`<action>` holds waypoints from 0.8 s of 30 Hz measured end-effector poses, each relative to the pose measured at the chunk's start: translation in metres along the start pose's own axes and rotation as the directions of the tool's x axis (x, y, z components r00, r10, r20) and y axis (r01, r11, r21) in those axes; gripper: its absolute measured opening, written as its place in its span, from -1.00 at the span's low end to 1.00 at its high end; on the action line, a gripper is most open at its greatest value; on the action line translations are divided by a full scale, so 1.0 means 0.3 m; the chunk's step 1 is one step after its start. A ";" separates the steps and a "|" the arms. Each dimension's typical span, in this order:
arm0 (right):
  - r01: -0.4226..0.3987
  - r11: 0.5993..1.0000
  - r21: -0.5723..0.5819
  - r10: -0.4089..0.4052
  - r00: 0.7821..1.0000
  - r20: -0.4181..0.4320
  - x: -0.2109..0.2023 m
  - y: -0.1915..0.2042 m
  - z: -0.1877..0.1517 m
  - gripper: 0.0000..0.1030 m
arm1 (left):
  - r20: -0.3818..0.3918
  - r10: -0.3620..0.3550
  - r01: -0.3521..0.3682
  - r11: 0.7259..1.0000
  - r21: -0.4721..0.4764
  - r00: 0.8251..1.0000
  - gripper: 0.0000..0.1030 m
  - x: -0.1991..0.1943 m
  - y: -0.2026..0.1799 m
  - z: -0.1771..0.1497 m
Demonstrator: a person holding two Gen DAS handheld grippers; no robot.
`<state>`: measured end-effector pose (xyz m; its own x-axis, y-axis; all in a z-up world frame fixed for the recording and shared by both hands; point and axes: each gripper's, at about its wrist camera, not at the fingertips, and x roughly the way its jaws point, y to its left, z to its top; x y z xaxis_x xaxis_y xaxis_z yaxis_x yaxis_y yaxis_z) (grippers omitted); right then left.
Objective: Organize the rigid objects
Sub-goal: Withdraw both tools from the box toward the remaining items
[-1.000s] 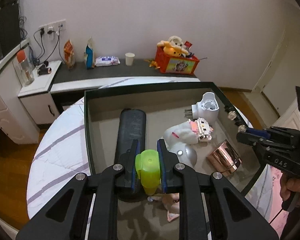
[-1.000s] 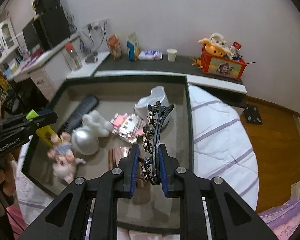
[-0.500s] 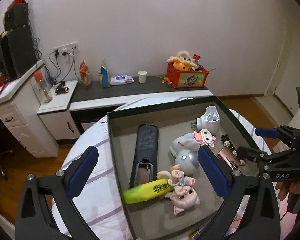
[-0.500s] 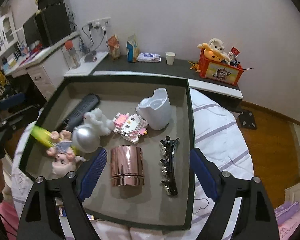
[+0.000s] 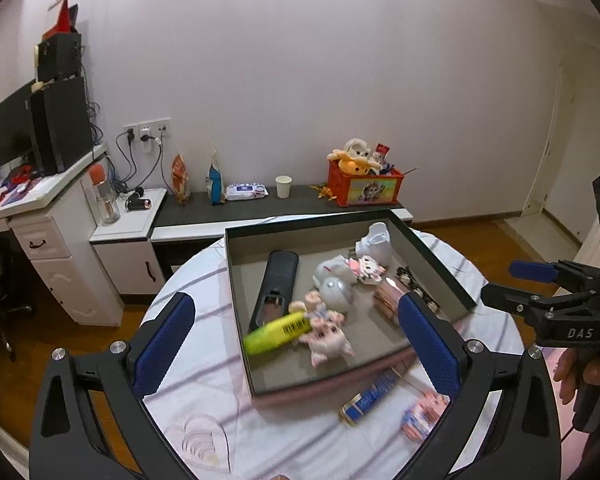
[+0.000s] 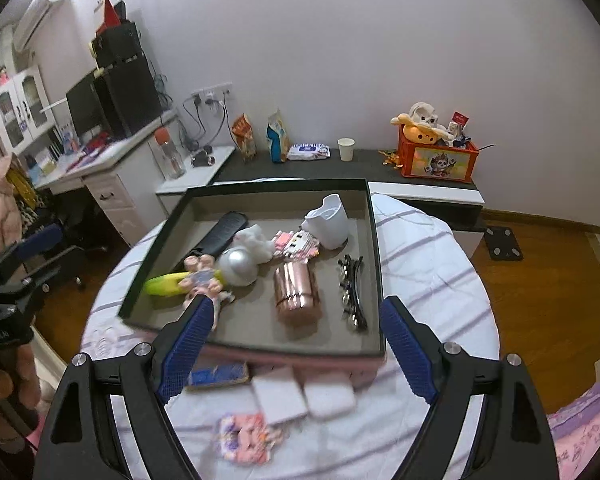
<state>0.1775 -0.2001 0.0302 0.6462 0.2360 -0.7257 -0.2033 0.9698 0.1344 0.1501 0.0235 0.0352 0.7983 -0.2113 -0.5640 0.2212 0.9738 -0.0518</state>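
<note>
Tray (image 6: pixel 374 264); both claws wide, empty.

Two wrist views from above — shared dark tray (image 5: pixel 440 264) (image 6: pixel 374 240) below.

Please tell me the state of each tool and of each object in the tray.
left tool: open, empty
right tool: open, empty
yellow bottle: lying down
rose-gold cup: on its side
hair clip: lying flat
remote: battery cover off
white holder: upright
tray: uncovered
</note>
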 end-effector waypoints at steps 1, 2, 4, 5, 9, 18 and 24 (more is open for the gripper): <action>-0.001 1.000 0.002 0.001 1.000 0.006 -0.021 0.006 -0.013 0.68 | 0.002 0.003 -0.003 1.000 -0.004 1.000 0.99 -0.020 -0.005 -0.011; -0.001 1.000 0.005 0.001 1.000 0.012 -0.042 0.009 -0.027 0.68 | 0.004 0.007 -0.007 1.000 -0.011 1.000 0.99 -0.045 -0.009 -0.027; -0.006 1.000 0.008 0.006 1.000 0.024 -0.088 0.016 -0.059 0.68 | 0.008 0.008 -0.008 1.000 -0.027 1.000 0.99 -0.084 -0.016 -0.057; -0.009 1.000 0.009 0.008 1.000 0.029 -0.106 0.021 -0.074 0.68 | 0.010 0.006 -0.006 0.999 -0.041 1.000 0.99 -0.107 -0.018 -0.077; -0.007 1.000 0.013 0.007 0.999 0.042 -0.175 0.033 -0.148 0.68 | 0.000 0.010 -0.010 0.998 -0.063 1.000 0.99 -0.162 -0.042 -0.163; -0.007 0.997 0.074 0.008 1.000 -0.014 -0.192 0.005 -0.331 0.68 | -0.093 -0.018 0.006 0.992 -0.126 0.996 0.99 -0.152 -0.077 -0.354; 0.000 0.994 0.112 0.009 0.997 -0.079 -0.153 -0.016 -0.420 0.68 | -0.147 -0.034 0.013 0.990 -0.144 0.989 0.99 -0.133 -0.082 -0.429</action>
<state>0.0561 -0.2234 -0.0221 0.5841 0.2390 -0.7757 -0.1199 0.9706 0.2087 0.0407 0.0187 -0.0472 0.6991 -0.2301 -0.6770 0.1488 0.9729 -0.1770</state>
